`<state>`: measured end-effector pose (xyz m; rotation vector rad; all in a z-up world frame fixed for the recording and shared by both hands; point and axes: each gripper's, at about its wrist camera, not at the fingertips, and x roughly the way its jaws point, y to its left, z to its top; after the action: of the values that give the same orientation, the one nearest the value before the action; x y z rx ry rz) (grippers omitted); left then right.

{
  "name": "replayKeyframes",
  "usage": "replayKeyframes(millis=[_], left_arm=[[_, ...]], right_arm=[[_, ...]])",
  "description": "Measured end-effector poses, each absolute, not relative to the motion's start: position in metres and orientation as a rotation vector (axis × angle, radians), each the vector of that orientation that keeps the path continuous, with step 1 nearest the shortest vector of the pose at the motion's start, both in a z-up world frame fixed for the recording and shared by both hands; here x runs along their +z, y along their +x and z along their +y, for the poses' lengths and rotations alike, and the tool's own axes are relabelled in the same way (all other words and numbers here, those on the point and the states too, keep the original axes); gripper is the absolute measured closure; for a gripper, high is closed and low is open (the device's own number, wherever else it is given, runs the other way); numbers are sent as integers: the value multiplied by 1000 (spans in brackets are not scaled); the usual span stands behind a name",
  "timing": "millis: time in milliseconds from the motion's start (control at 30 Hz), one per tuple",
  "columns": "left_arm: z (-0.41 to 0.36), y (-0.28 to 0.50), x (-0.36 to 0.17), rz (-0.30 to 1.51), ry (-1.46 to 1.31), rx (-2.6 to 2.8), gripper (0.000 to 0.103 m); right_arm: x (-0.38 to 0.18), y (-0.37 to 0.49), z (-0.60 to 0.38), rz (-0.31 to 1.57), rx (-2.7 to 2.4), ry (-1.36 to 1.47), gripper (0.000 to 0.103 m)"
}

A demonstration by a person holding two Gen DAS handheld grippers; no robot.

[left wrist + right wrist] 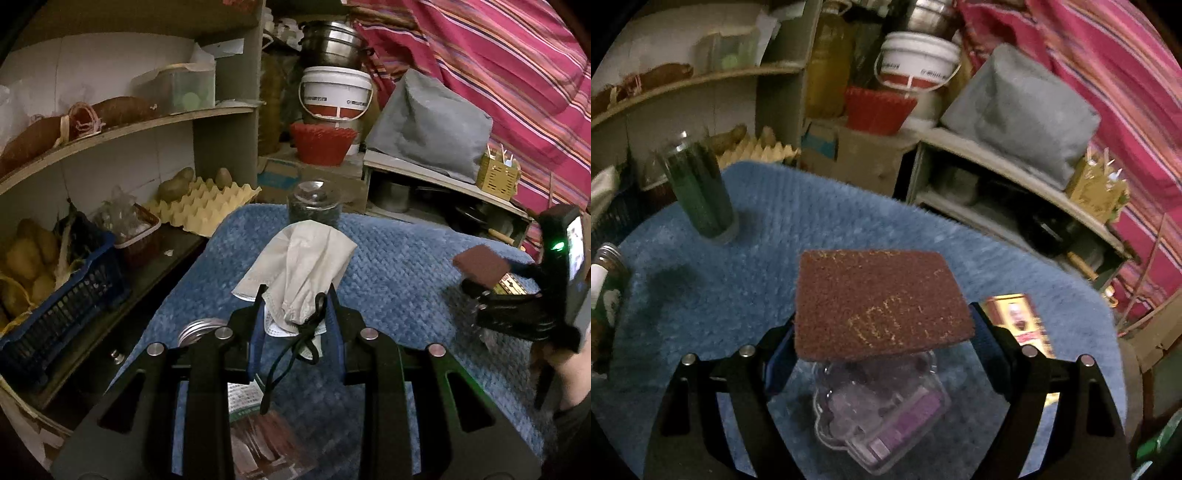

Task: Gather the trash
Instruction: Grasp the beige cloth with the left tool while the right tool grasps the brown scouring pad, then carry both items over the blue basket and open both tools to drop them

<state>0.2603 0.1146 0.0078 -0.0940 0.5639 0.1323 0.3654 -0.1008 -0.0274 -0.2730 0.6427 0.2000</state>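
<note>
Two grippers work over your blue mat (746, 295). Nearest, your left gripper (295, 306) pinches a crumpled white face mask (295, 266), whose black ear loop (291, 354) dangles between the fingers. To the right, your right gripper (882, 332) clamps a brown scouring pad (879, 302) by its edges, lifted above a clear plastic container (882, 417). Farther off, a dark-filled glass jar (314, 206) stands upright at the mat's far edge.
</note>
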Motion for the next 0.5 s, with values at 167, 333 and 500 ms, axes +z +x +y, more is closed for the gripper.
replayKeyframes(millis=[167,333,500], left_arm=[[104,252,12,560,-83,118,75],[89,243,18,549,-48,97,75],[75,237,21,540,-44,75,75]], right_arm=[[-5,336,-124,614,183,-241,20],[13,307,-149,604,174,-189,20],[27,278,-184,590,132,-173,20]])
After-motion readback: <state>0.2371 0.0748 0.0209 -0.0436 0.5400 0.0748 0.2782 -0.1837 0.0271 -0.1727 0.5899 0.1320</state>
